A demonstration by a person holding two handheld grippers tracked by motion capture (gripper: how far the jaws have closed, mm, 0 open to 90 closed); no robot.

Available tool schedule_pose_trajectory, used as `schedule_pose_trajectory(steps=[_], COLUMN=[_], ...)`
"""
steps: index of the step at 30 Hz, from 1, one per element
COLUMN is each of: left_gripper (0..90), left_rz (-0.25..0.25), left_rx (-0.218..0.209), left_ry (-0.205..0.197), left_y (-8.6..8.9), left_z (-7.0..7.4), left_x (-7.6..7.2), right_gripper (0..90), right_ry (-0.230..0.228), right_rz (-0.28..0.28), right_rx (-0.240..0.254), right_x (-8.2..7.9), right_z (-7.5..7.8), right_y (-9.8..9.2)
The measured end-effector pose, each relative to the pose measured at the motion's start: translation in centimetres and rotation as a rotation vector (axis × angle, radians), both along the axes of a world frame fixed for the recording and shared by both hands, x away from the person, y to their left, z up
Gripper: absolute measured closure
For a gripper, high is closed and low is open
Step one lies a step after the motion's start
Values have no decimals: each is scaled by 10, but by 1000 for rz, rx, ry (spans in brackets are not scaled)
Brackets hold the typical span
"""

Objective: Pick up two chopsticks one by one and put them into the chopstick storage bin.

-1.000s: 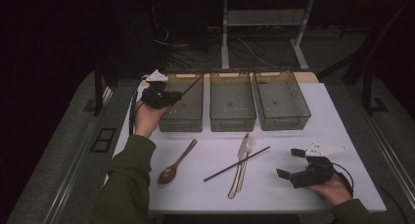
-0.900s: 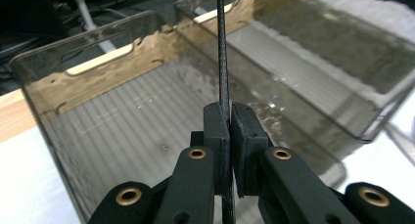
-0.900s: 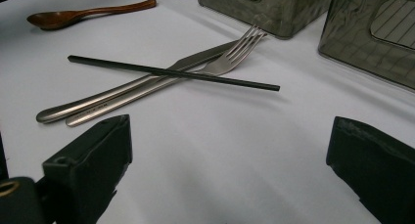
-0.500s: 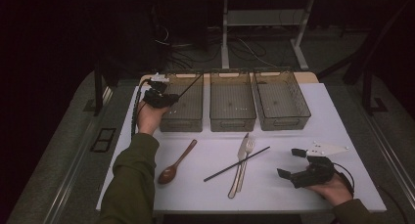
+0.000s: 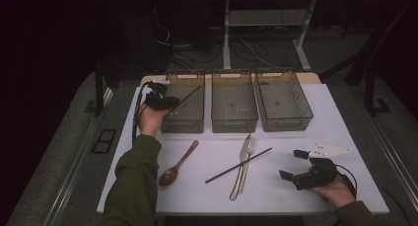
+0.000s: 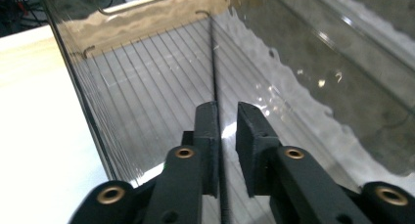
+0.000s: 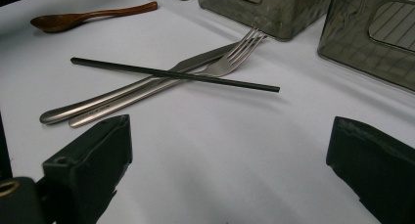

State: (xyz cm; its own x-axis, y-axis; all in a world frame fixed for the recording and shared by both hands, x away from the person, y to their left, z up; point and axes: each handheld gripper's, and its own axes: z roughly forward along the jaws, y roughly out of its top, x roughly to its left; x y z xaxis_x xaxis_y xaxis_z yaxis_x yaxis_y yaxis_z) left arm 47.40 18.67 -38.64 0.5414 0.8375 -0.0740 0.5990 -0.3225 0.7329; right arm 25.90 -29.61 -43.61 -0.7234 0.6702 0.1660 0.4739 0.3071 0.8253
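The step in hand looks like sorting cutlery into bins: the left tongs (image 5: 158,100) hang at the far left corner of the table (image 5: 345,186), over the leftmost of three clear bins (image 5: 185,118) ranged along the far edge. A black chopstick (image 6: 215,87) runs between the jaws, its far end reaching down toward the ribbed floor of that bin. In the left gripper view the jaws stand a little apart, one touching the stick and a gap on the other side, so I cannot tell whether they grip it or have let go.

The right tongs (image 5: 305,168) rest near the near right corner, jaws wide apart and holding nothing. Ahead of them a second chopstick (image 7: 176,75) lies across a knife (image 7: 122,93) and fork (image 7: 161,84) at mid-table; a wooden spoon (image 5: 176,164) lies toward the near left.

Next, I judge, the left stick must drop free inside the bin, then the crossed chopstick wants lifting without dragging the cutlery beneath.
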Motion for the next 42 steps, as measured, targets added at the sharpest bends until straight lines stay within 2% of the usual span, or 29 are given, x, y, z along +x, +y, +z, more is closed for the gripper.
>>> schedule_pose_trajectory(steps=[9, 13, 15, 22, 30, 36, 42], left_gripper=[602, 500, 473, 370, 278, 194, 176], left_rz=[-1, -28, -37, -107, -175, -234, -291], left_rx=[-37, -59, -68, -95, -120, -143, -146], left_ry=[-38, -54, -75, -110, -131, -155, -162], left_y=[1, 2, 4, 3, -3, -12, -26], left_z=[7, 13, 17, 26, 35, 41, 41], left_x=[-4, -9, -14, -30, -47, -68, -86], right_gripper=[27, 27, 27, 27, 27, 27, 27], right_ry=[1, 1, -1, -2, -1, -3, -4], right_rz=[-1, -2, -2, -1, -2, -2, 2], right_rx=[0, -1, -1, 4, 8, 14, 21], right_x=[0, 0, 0, 0, -1, -1, -1], right_z=[0, 0, 0, 0, 1, 1, 1], right_y=[0, 0, 0, 0, -1, 0, 0])
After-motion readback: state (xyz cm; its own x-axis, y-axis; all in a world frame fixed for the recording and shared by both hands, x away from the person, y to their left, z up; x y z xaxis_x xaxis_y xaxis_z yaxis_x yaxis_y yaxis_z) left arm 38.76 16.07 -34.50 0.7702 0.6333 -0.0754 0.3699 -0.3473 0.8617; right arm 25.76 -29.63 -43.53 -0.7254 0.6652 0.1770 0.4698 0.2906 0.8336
